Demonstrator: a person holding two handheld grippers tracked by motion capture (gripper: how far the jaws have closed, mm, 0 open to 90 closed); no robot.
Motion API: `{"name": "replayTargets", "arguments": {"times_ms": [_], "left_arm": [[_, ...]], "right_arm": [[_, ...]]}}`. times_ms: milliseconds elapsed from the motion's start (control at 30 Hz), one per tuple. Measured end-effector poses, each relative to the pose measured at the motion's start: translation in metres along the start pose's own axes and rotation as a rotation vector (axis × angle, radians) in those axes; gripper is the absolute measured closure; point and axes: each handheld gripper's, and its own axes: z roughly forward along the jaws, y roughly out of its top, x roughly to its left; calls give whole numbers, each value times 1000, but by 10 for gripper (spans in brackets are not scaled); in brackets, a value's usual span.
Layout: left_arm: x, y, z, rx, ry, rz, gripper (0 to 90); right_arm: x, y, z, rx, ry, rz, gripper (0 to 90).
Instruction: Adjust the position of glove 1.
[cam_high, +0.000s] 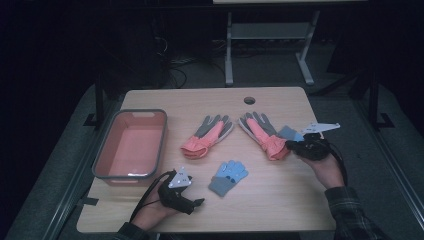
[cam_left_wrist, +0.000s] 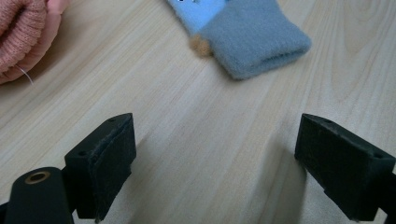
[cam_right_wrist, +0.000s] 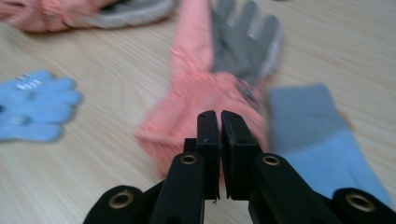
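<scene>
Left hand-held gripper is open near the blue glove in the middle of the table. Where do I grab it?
Take the blue glove by its grey cuff, coming in from the near side. The glove lies flat with that cuff end toward the open left hand-held gripper, a thick band with bare table around it.

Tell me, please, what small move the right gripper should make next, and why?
Probably open the right gripper at the pink-and-grey glove's cuff: its jaws stand nearly shut with nothing between them, just short of that cuff, so they cannot yet take hold.

The left gripper (cam_left_wrist: 215, 163), jaws wide apart, hovers over the table (cam_left_wrist: 196, 140) near a blue glove (cam_left_wrist: 252, 37).
</scene>
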Motion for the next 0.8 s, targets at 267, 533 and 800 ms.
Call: {"name": "replayTargets", "arguments": {"times_ms": [267,533,800], "left_arm": [[0,0,0,-1,0,0,119],[0,0,0,0,0,0,119],[0,0,0,0,0,1,119]], "right_arm": [[-28,-23,-5,58,-75,42,784],[-37,-32,1,88,-92,43,707],[-42,-34,16,112,-103,44,649]]}}
